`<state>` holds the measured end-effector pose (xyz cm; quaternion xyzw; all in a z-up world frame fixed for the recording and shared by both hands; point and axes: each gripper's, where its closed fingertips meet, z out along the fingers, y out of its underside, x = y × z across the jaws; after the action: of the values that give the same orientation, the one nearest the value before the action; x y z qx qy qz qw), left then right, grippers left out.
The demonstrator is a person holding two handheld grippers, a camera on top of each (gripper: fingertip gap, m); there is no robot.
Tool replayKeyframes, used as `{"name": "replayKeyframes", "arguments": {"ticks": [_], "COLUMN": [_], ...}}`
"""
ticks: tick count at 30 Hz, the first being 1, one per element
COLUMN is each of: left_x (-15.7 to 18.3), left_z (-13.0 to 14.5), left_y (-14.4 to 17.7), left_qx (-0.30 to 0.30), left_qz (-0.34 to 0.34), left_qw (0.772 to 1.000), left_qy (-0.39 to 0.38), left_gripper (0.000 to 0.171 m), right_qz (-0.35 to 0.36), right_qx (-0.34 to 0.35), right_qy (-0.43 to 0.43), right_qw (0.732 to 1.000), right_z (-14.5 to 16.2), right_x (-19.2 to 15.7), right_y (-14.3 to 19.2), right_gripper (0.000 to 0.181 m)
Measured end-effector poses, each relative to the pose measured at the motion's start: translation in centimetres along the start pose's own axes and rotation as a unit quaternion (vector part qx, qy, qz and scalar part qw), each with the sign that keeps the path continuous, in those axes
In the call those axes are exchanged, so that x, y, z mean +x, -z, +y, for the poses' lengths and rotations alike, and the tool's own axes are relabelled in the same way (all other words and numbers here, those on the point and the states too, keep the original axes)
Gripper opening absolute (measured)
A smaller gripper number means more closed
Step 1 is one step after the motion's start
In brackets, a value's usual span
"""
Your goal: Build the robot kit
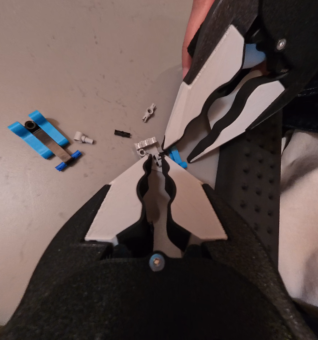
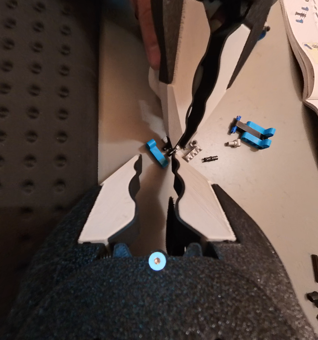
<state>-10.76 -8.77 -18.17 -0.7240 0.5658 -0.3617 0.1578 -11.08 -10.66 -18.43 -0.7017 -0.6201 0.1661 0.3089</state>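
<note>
My left gripper (image 1: 157, 156) is shut on a small grey connector (image 1: 157, 159) with a black pin (image 1: 162, 153) sticking out of it, just above the tabletop. In the right wrist view the left gripper (image 2: 174, 144) comes down from the top with the black pin (image 2: 171, 147) at its tips. My right gripper (image 2: 156, 156) is open, and a short light-blue beam (image 2: 156, 153) lies on the table between its fingertips. In the left wrist view the right gripper (image 1: 177, 154) reaches in from the upper right over the blue beam (image 1: 176, 157). The two grippers' tips almost meet.
On the beige table (image 1: 81, 55) lie a grey toothed piece (image 1: 145, 145), a black pin (image 1: 122, 133), two grey connectors (image 1: 83, 139) (image 1: 149, 112) and a blue-and-black assembly (image 1: 42, 139). A black studded mat (image 2: 35, 110) lies left of my right gripper. An open booklet (image 2: 310, 55) and black parts (image 2: 316, 268) lie to its right. The grippers are tip to tip, or close to it.
</note>
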Motion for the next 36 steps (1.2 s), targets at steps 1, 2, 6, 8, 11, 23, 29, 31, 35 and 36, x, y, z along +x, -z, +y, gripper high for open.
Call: {"name": "replayKeyframes", "arguments": {"ticks": [1,2,6,8,11,23,29,31,35,36], "left_x": [0.0,0.1,0.6,0.6,0.7,0.7,0.7,0.6,0.6,0.6], "left_z": [0.0,0.0,0.2,0.2,0.3,0.3,0.2,0.2,0.1,0.1], "left_y": [0.0,0.0,-0.1,-0.1,-0.1,-0.1,-0.2,-0.2,-0.3,-0.3], "left_qx": [0.000,0.000,-0.005,-0.006,-0.006,-0.007,-0.003,0.000,0.000,0.000], "left_qz": [0.003,0.005,0.015,0.015,0.017,0.009,0.015,0.017,0.011,0.007], "left_qw": [1.000,1.000,1.000,1.000,1.000,1.000,1.000,1.000,1.000,1.000], "left_qy": [0.002,0.005,0.003,0.001,0.003,-0.011,-0.008,-0.004,-0.015,-0.021], "left_gripper": [0.010,0.010,0.010,0.010,0.010,0.010,0.010,0.008,0.008,0.008], "right_qz": [0.003,0.006,0.013,0.020,-0.010,-0.133,-0.155,-0.154,-0.152,-0.149], "right_qx": [0.002,0.003,0.002,-0.003,0.003,0.017,0.028,0.033,0.042,0.042], "right_qy": [0.000,0.004,0.061,0.106,0.144,0.149,0.141,0.143,0.147,0.151], "right_qw": [1.000,1.000,0.998,0.994,0.989,0.980,0.978,0.977,0.976,0.976], "right_z": [0.0,-0.1,-0.5,-0.7,-0.9,-0.9,-0.5,-0.5,-0.5,-0.5], "right_x": [0.1,0.2,0.6,1.4,2.1,1.6,1.4,1.4,1.4,1.4], "right_y": [0.1,0.1,1.0,1.6,1.6,-0.8,-0.9,-0.9,-0.9,-0.8], "right_gripper": [0.031,0.030,0.032,0.034,0.059,0.050,0.044,0.044,0.043,0.043]}}
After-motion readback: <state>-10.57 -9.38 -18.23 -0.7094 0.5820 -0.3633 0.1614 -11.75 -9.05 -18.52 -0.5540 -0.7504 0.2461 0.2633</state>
